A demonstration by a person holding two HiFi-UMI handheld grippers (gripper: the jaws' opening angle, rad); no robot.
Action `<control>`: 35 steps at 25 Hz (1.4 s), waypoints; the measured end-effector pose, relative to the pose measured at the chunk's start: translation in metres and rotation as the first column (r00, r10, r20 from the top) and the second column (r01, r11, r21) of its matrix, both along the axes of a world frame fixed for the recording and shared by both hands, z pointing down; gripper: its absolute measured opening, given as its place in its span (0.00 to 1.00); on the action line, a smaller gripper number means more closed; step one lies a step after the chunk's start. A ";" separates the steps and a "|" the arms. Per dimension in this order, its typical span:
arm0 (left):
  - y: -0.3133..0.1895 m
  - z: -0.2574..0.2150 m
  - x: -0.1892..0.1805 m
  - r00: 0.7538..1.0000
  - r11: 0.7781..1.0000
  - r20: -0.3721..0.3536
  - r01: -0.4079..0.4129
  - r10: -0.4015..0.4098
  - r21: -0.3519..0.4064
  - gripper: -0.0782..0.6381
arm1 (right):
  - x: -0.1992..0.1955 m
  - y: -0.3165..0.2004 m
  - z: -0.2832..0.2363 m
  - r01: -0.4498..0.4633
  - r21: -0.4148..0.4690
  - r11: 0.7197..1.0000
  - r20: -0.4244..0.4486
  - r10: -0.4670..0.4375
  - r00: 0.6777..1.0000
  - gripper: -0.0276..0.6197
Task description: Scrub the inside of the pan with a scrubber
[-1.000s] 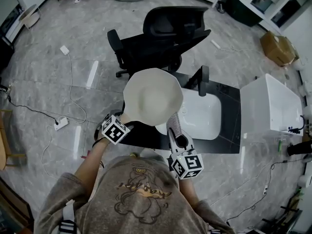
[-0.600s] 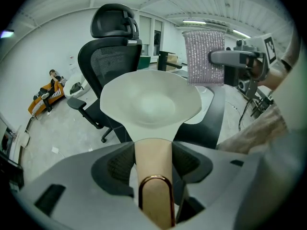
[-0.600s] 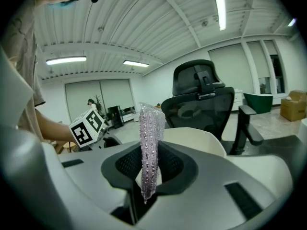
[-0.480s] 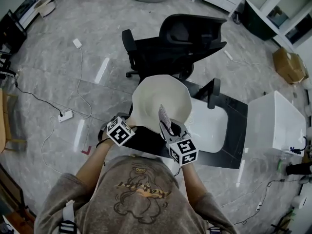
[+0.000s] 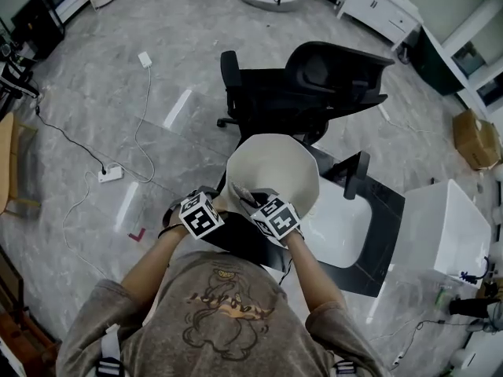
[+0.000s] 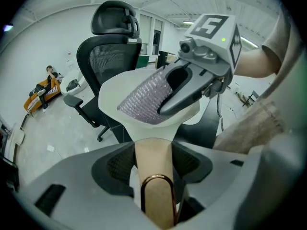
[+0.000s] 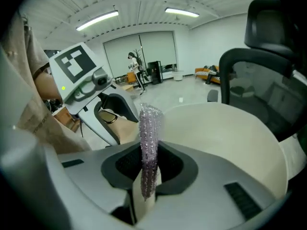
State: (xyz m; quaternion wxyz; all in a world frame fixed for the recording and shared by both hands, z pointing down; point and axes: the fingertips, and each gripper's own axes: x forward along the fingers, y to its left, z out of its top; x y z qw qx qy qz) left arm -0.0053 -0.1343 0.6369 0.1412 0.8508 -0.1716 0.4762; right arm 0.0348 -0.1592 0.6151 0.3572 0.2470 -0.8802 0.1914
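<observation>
**A:** The left tongs (image 6: 153, 169) have just closed partway onto the pan's handle (image 6: 154, 150), with the pads tight against it. The right tongs (image 7: 149, 171) pinch a scrubber (image 7: 149, 128) that stands upright.

**B:** Where's the pan (image 5: 275, 167)?

**A:** It's held up over the near edge of the dark table (image 5: 369, 269), beside the white sink (image 5: 346, 230). The scrubber is at the near rim, probably touching, but that's hard to see.

**B:** Then keep the handle steady, lay the scrubber flat and rub in circles.

**A:** The bowl is smooth and cream. The handle is wood-coloured with a copper loop (image 6: 156, 177). The scrubber is a knobbly silvery mesh and should bend to the curve.
</observation>
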 end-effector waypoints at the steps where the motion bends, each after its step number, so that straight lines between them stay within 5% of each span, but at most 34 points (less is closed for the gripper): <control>1: 0.000 0.000 0.000 1.000 1.000 -0.004 -0.002 0.002 -0.005 0.46 | -0.004 0.001 0.005 0.020 -0.030 0.999 0.003 -0.020 1.000 0.16; 7: 0.001 -0.002 -0.002 0.999 1.000 -0.025 -0.021 0.020 -0.022 0.46 | -0.020 -0.001 0.017 0.115 -0.087 0.990 -0.002 -0.116 0.993 0.16; 13: 0.002 -0.002 -0.003 0.998 0.998 -0.041 -0.039 0.037 -0.046 0.46 | -0.027 -0.017 0.025 0.114 -0.089 0.989 -0.003 -0.115 0.993 0.17; 24: 0.002 -0.002 -0.003 0.996 0.994 -0.048 -0.074 0.071 -0.076 0.46 | -0.021 -0.088 0.037 -0.066 0.059 0.996 -0.033 0.068 0.997 0.17; 35: 0.002 -0.003 -0.003 0.996 0.994 -0.058 -0.074 0.069 -0.080 0.46 | 0.034 -0.146 0.045 -0.172 0.268 0.948 -0.235 0.238 0.942 0.18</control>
